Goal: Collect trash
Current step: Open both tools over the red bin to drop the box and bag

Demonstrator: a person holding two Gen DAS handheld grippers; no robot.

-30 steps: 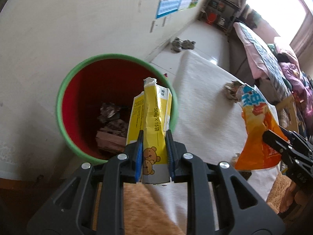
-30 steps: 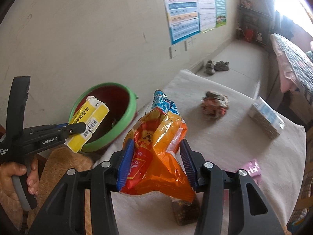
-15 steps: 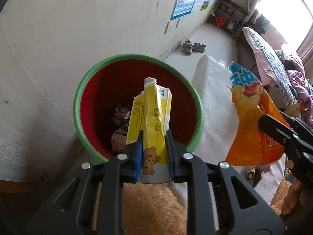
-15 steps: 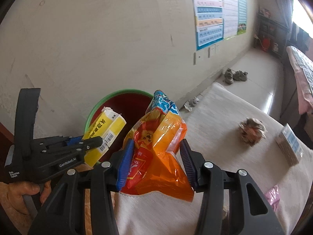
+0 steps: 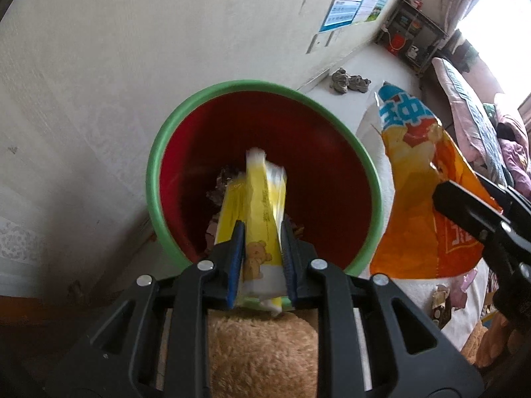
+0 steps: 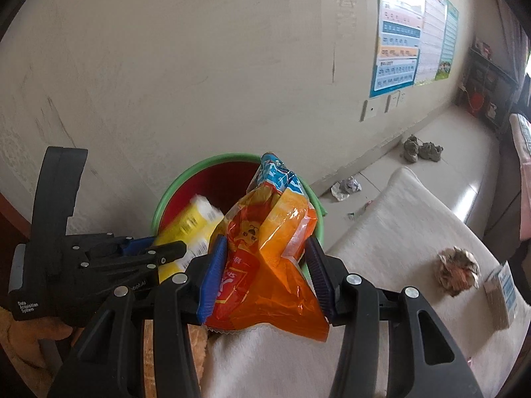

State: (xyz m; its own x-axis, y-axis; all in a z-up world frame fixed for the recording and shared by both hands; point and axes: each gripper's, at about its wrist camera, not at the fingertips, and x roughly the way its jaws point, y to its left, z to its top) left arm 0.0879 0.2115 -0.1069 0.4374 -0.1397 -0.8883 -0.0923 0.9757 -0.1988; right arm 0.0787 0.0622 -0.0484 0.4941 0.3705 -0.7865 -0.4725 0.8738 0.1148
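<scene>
A red bin with a green rim (image 5: 202, 99) (image 6: 212, 162) stands by the wall, crumpled trash lying at its bottom. My left gripper (image 5: 262, 258) (image 6: 172, 252) is shut on a yellow carton with a bear print (image 5: 259, 212) (image 6: 192, 225), held over the bin's mouth. My right gripper (image 6: 265, 265) is shut on an orange snack bag with a blue top (image 6: 268, 245) (image 5: 421, 179), which hangs at the bin's right rim. In the left wrist view the right gripper's fingers (image 5: 471, 212) show at the right edge.
A white-covered table (image 6: 398, 232) extends right of the bin, bearing a crumpled paper ball (image 6: 458, 270) and a small box (image 6: 504, 292). A crumpled scrap (image 6: 345, 187) and shoes (image 6: 421, 151) lie on the floor by the wall. A tan fuzzy sleeve (image 5: 259, 355) shows below my left gripper.
Both grippers moved toward the bin: the yellow carton now hangs over its middle, and the orange bag has come from over the table to the bin's right rim.
</scene>
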